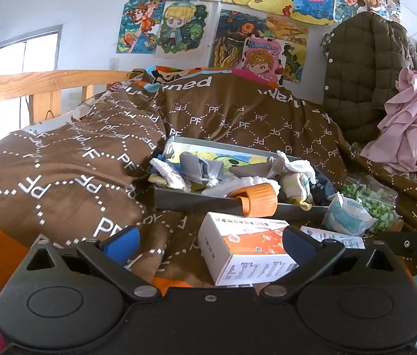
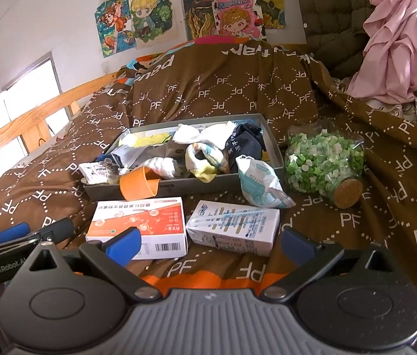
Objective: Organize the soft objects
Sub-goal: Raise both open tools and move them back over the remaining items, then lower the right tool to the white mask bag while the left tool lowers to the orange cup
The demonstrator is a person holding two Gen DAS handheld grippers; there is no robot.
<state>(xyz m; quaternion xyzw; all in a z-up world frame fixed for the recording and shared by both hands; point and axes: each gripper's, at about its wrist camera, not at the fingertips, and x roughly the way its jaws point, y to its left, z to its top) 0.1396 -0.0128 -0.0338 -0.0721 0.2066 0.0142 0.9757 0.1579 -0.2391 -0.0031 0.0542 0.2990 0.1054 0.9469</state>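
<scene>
There, both the left gripper [image 1: 208, 244] and right gripper [image 2: 208, 244] hovered spread and empty over the brown patterned quilt [image 2: 341, 222], near the shallow grey tray [image 2: 184, 185] heaped with soft rolled socks [image 2: 205, 161].

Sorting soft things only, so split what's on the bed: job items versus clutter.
Job:
grey shallow box
white rolled sock
yellow-white sock
dark navy sock

Clutter:
orange-white cardboard box
blue-white carton
corked glass jar of green beads

A flat gray tray [image 2: 179, 184] full of soft socks [image 2: 205, 159] sits on the brown blanket [image 2: 341, 222], behind 2 small paper boxes [image 2: 140, 224].
</scene>
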